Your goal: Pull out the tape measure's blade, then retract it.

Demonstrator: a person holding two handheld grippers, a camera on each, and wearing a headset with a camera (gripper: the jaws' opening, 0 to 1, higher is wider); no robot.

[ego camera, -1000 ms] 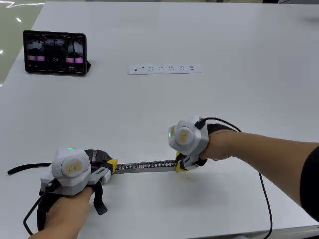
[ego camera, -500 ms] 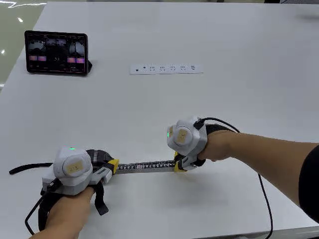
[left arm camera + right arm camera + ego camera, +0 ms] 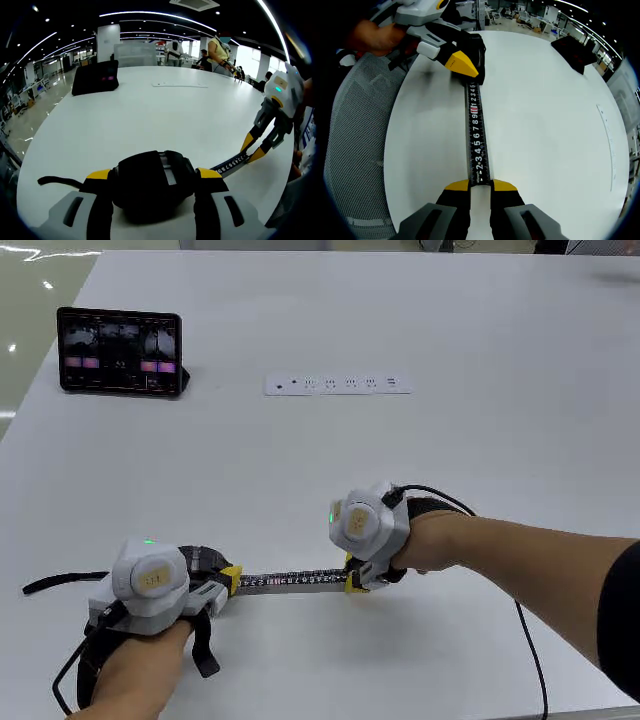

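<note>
Between the jaws of the left gripper (image 3: 154, 176), closed against its sides, the tape measure (image 3: 152, 187) is clamped on the table (image 3: 450, 440). Its blade (image 3: 476, 140) is stretched from there to the right gripper (image 3: 480, 186), whose jaws are pinched on the tip. The blade is judged thin, springy and sharp-edged, best held by its end hook. Slightly less blade is exposed than a second ago.

Left white-and-grey gripper (image 3: 224, 577) at 8 o'clock, fingers clamped on black tape measure case (image 3: 201, 560). Right gripper (image 3: 352, 584) at 5 o'clock pinches steel blade (image 3: 290, 579); its forearm enters from 4 o'clock.
</note>
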